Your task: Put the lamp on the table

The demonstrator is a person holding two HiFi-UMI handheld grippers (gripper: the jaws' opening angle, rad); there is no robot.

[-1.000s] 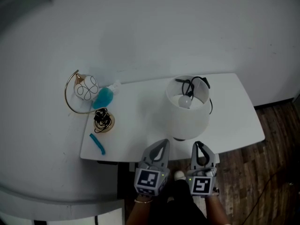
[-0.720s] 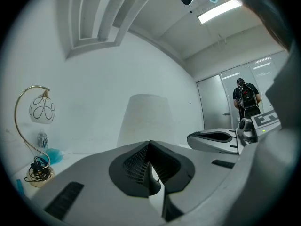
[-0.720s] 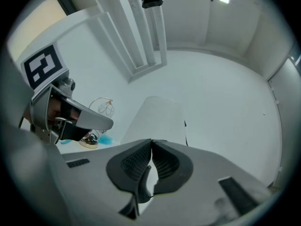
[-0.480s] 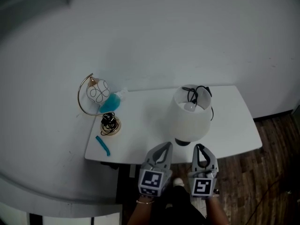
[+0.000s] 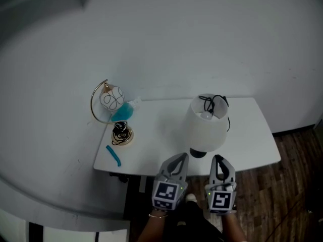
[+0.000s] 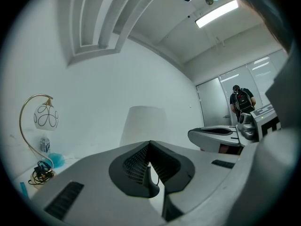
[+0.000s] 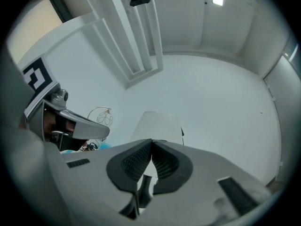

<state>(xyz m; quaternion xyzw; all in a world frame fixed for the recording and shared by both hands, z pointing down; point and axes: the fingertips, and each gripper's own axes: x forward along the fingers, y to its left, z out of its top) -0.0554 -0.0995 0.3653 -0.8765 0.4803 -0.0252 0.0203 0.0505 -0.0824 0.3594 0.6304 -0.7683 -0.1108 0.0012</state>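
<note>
The lamp [image 5: 207, 130] has a white shade and a dark foot. It stands upright on the white table [image 5: 156, 145], right of the middle, with a black cord hanging in the top of the shade. My left gripper [image 5: 180, 158] is shut and empty, just in front of the table's near edge and below the lamp. Beside it, my right gripper [image 5: 218, 159] is closing its last bit, its pads meeting on nothing. The left gripper view shows the shade [image 6: 143, 125] beyond the shut left gripper [image 6: 150, 144]. The right gripper view shows the shade [image 7: 159, 123] beyond the right gripper [image 7: 151, 142].
At the table's left end stand a gold arc lamp with a white globe [image 5: 111, 99], a teal object [image 5: 122, 113] and a coil of black cord [image 5: 121, 133]. A teal stick [image 5: 114, 155] lies near the front left corner. Wooden floor [image 5: 295, 185] lies to the right. A person [image 6: 241, 102] stands far off.
The head view has drawn back, so the table and lamp look smaller. The lamp keeps its place on the table. Both grippers stay low, just off the near edge.
</note>
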